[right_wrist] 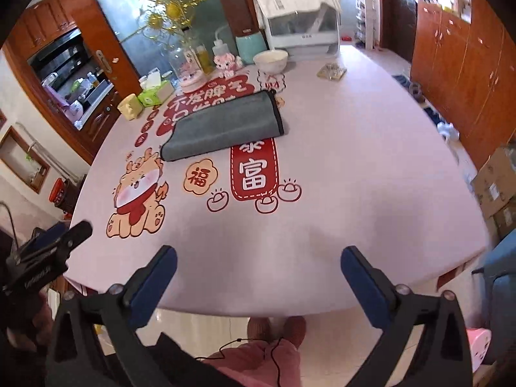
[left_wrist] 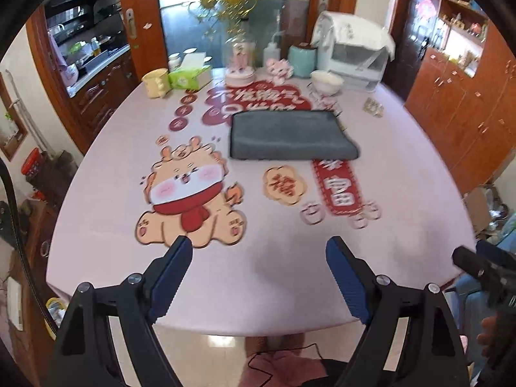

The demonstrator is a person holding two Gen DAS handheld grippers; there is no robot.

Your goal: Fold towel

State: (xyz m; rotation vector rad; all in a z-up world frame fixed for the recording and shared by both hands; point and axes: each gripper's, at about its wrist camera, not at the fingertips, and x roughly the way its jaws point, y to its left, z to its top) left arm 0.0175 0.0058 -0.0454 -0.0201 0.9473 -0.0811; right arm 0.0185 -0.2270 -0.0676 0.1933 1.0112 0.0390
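Towel [left_wrist: 290, 135] lay folded mid-bench [left_wrist: 403, 174], above center of frame, well ahead of both tongs, long axis left-right. Left tongs [left_wrist: 259, 277] and right tongs [right_wrist: 258, 283] gaped wide, empty, at near edge; neither clearly nearer

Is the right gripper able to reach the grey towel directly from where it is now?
Probably yes. The right gripper is open near the table edge, and only bare tablecloth lies between it and the folded grey towel.

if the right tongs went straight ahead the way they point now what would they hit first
Probably the bare table first; the right tongs are open and aim down at it, right of the towel. Depth is unclear.
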